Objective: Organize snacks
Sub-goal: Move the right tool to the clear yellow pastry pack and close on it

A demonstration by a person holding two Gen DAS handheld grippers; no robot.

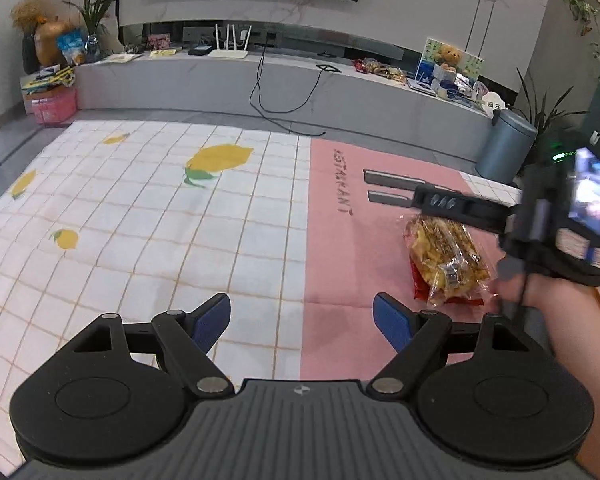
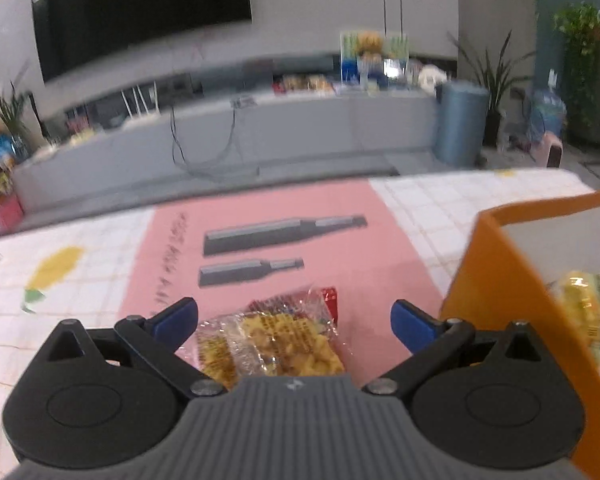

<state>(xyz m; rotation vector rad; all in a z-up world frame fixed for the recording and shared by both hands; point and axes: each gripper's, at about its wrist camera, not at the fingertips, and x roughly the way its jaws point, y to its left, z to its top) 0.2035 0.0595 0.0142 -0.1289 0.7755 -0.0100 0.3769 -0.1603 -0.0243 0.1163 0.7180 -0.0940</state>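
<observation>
The left gripper (image 1: 302, 322) is spread wide with nothing in it, over the lemon-print checked tablecloth (image 1: 140, 216). The right gripper (image 2: 294, 322) is also spread wide, just above the clear crinkly bags of yellow snacks (image 2: 276, 344) on the pink mat (image 2: 260, 208). To the right stands an orange cardboard box (image 2: 496, 280) with another yellow snack bag (image 2: 584, 308) inside.

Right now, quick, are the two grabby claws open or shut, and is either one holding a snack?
Left gripper: open, holding nothing.
Right gripper: open, around the snack packets on the table, not gripping them.
</observation>
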